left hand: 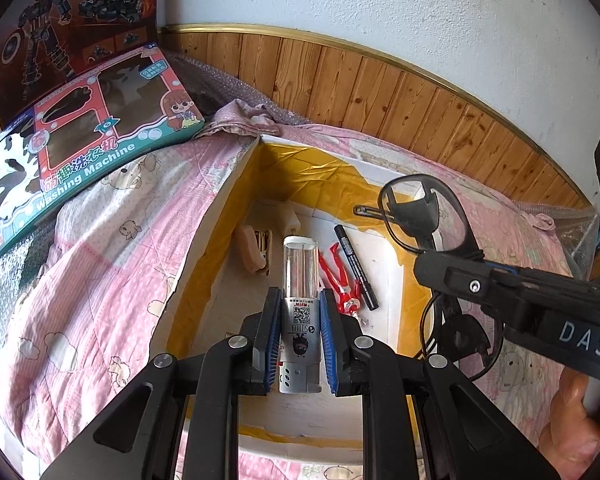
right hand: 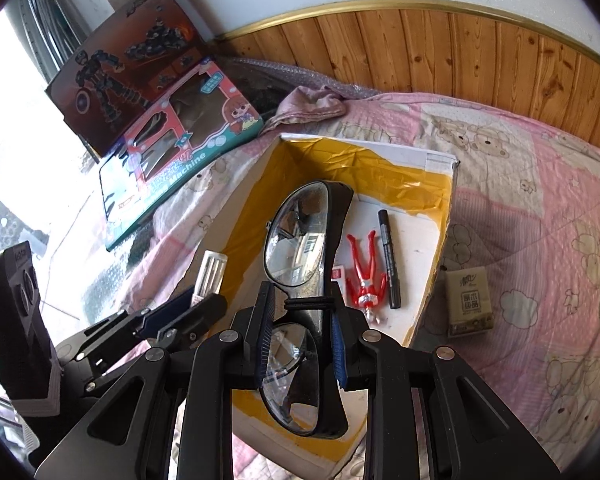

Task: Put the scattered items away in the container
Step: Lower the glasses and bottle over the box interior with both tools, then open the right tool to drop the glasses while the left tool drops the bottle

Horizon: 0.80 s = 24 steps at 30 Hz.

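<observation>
- Two grippers are over one open cardboard box (right hand: 444, 168), which lies on a bed covered by a pink bear-print quilt (right hand: 540, 184). The box has white outer walls and yellow tape lining its inside.
- Left gripper (left hand: 300, 340): clamped on a clear-topped cylinder with a printed silver label (left hand: 300, 280), held upright along the fingers above the box floor.
- Right gripper (right hand: 300, 340): clamped on a pair of black-framed glasses (right hand: 300, 240), gripped near the bridge where a black band wraps the frame; one lens juts forward over the box, the other sits below the fingers.
- Box contents seen from the left wrist: a black marker (left hand: 356, 268), a red and silver toy figure (left hand: 340, 280) touching or just beside the marker, a beige object (left hand: 252, 252) near the left wall, and a pale cream item (left hand: 288, 216) toward the far wall. I cannot identify the last two.
- From the right wrist a small red and white packet (right hand: 337, 272) shows beside the figure.
- Outside the box: a tissue pack (right hand: 468, 304) lies on the quilt just beside the right wall.
- Two toy boxes, one marked "Washing Machine" (left hand: 96, 152) and one dark robot box (left hand: 68, 20), lie at the far left.
</observation>
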### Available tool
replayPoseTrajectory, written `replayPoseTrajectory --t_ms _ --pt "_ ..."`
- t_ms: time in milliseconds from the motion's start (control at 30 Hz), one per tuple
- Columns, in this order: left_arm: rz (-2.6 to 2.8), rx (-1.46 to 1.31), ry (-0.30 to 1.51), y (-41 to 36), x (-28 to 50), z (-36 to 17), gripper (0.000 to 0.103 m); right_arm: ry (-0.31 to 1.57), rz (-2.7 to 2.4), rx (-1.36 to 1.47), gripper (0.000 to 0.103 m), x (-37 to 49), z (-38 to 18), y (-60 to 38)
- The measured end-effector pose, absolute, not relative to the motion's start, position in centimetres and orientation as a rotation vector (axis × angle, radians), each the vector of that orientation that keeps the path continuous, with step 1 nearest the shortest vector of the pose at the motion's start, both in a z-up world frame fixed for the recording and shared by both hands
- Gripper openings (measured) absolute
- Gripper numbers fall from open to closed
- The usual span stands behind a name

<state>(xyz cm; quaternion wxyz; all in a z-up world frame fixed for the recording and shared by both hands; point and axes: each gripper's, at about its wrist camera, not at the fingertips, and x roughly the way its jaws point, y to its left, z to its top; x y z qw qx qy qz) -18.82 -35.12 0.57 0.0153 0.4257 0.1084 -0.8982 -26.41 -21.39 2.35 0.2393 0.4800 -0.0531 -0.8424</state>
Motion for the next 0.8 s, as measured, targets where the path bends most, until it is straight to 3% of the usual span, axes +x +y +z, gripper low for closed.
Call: replayPoseTrajectory --t_ms 533,800 --pt "-2.789 1.471 0.416 -33.8 -19.6 -2.1 0.019 -0.118 -2.290 1.351 0.026 -31.1 1.1 -21.4" --pt "-2.708 1.454 0.444 -36.3 -20.3 -3.1 0.019 -0.135 -2.182 1.416 0.026 -28.6 -2.1 -21.7"
